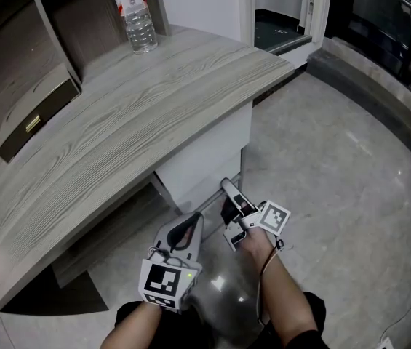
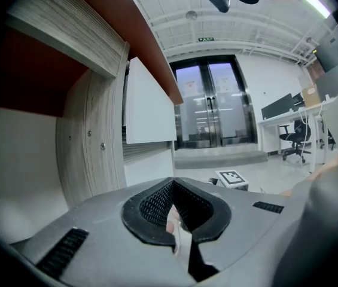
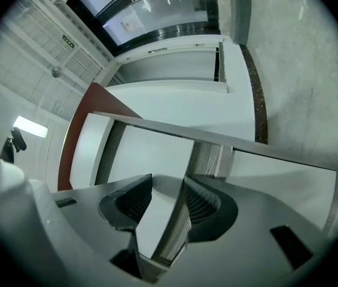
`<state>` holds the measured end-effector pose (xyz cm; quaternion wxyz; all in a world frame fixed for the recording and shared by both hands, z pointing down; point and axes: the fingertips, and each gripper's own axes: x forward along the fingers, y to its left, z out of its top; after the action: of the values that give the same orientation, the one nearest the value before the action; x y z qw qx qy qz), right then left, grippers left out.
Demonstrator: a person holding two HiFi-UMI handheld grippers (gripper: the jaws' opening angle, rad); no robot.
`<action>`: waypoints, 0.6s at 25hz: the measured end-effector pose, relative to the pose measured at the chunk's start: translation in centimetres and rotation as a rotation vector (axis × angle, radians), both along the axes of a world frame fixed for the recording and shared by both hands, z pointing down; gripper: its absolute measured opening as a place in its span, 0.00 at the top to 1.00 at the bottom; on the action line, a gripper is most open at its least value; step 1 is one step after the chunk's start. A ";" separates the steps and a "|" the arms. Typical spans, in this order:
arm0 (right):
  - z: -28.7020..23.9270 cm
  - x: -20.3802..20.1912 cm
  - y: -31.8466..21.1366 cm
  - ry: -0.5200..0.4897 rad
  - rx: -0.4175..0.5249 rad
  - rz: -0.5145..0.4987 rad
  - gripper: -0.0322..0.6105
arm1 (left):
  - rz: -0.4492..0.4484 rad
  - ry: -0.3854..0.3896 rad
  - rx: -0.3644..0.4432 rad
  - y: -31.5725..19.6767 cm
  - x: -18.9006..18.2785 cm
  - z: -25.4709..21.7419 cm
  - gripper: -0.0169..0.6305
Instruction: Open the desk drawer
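**Item 1, nearest.** Left gripper (image 1: 193, 222), at 6 o'clock in the head view. Its fingers are pressed together with nothing in them.

**Item 2.** Right gripper (image 1: 228, 192), at 5 o'clock. Its fingers stand wide apart, straddling a panel edge (image 3: 177, 220). As we read it, they are not yet pinching it.

**Item 3.** White flat-fronted desk drawer (image 1: 206, 151), under the grey wood-grain table (image 1: 118, 137), at 11 o'clock from the right gripper. Its front runs long from 8 to 2 o'clock and faces 5 o'clock, which we judge to be its way out.

**Item 4, farthest.** Clear plastic water bottle (image 1: 136, 17), upright at 11 o'clock.

**Hazards.** We expect the thin edge to slip free if pulled unclamped. A skewed pull could bind the drawer, and a jolt could topple the bottle.
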<state>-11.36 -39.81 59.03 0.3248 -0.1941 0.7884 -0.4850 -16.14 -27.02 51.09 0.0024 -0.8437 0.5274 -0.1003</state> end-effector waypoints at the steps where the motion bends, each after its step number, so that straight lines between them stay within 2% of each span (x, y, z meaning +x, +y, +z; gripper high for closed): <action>1: 0.0 0.0 0.0 -0.001 0.006 -0.001 0.69 | -0.003 0.001 0.004 0.0 0.0 -0.1 0.97; 15: 0.3 0.7 0.6 -0.023 0.021 0.022 0.81 | 0.002 -0.024 0.013 0.2 1.0 -0.3 0.97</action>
<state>-10.68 -39.23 59.32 0.3409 -0.1937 0.7875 -0.4755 -15.10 -26.77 50.78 0.0141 -0.8430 0.5269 -0.1069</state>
